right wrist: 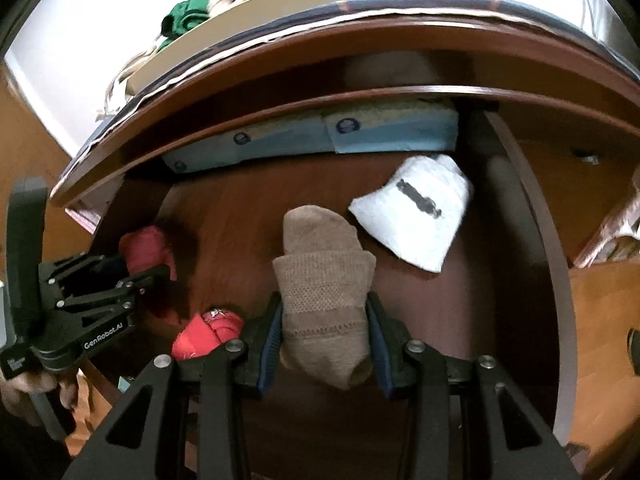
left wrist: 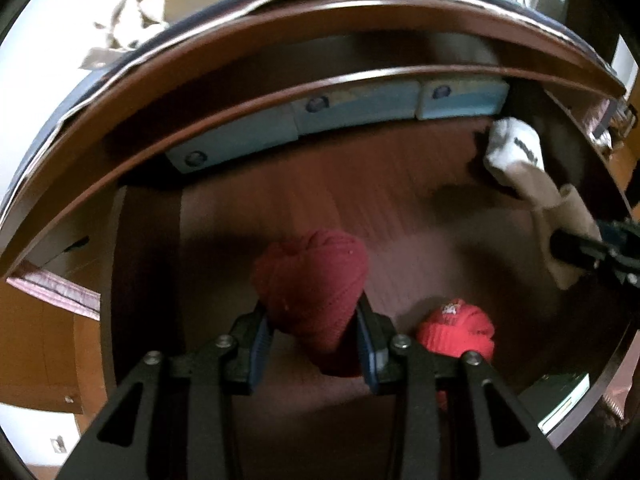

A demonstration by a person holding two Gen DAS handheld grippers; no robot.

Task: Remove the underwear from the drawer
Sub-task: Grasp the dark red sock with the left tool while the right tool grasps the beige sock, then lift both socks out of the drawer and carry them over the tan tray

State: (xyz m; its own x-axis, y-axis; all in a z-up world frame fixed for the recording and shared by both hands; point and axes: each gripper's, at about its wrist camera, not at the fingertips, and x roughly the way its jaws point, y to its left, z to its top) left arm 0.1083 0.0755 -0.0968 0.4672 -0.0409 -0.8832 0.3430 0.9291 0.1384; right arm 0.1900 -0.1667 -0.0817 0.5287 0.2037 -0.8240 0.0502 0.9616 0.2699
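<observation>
The open wooden drawer fills both views. In the left wrist view my left gripper is shut on a dark red rolled garment, its blue pads pressing both sides, and the roll hangs above the drawer floor. My right gripper is shut on a folded beige sock-like bundle, also held off the floor. A bright red rolled garment lies near the drawer's front. A white folded piece with a dark mark lies at the back right. From the right wrist view the left gripper holds its red roll at the left.
Several light blue flat boxes line the drawer's back wall under the dresser top. A shallow cardboard box with green and pale cloth stands on top. The drawer's side walls close in left and right. A person's hand holds the left gripper.
</observation>
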